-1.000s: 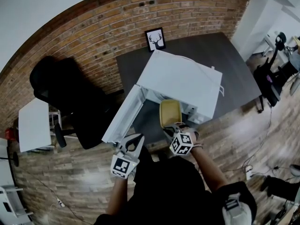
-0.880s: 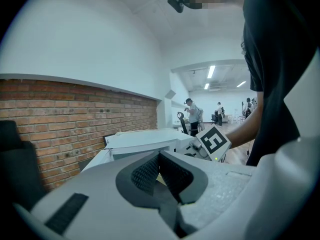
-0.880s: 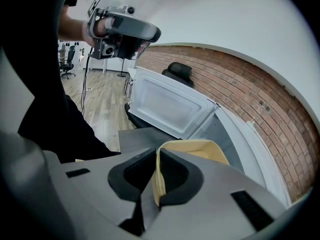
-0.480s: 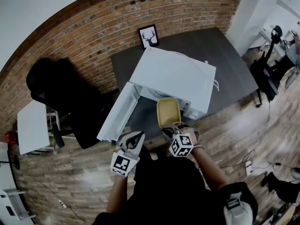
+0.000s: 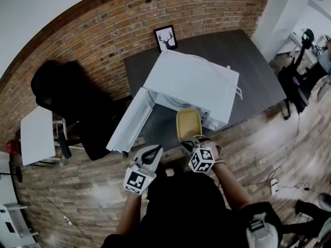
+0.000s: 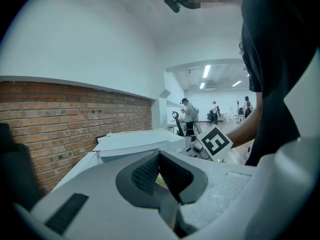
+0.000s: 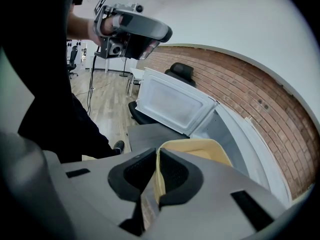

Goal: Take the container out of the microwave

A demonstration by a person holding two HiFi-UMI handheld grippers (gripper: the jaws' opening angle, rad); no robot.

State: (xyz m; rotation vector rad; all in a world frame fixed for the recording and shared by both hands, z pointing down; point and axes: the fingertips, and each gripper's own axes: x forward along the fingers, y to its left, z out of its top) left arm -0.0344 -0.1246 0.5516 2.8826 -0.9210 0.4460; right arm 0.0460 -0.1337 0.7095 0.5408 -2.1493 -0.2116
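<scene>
The white microwave (image 5: 194, 81) stands on a dark table, its door (image 5: 129, 120) swung open to the left. A yellow container (image 5: 187, 123) hangs in front of the open cavity, its far end at the mouth. My right gripper (image 5: 191, 144) is shut on its near rim; in the right gripper view the pads (image 7: 172, 173) pinch the yellow wall of the container (image 7: 200, 148), with the door (image 7: 172, 101) beyond. My left gripper (image 5: 150, 155) hovers left of the container near the door's lower corner, shut with nothing in it (image 6: 159, 156).
The dark table (image 5: 258, 71) backs onto a brick wall (image 5: 103, 30), with a framed deer picture (image 5: 166, 37) behind the microwave. A black office chair (image 5: 62, 94) and a small white table (image 5: 36, 136) stand to the left. Wood floor lies below.
The right gripper has drawn the yellow container slightly out of the microwave toward me. The left gripper has shifted a little alongside it.
</scene>
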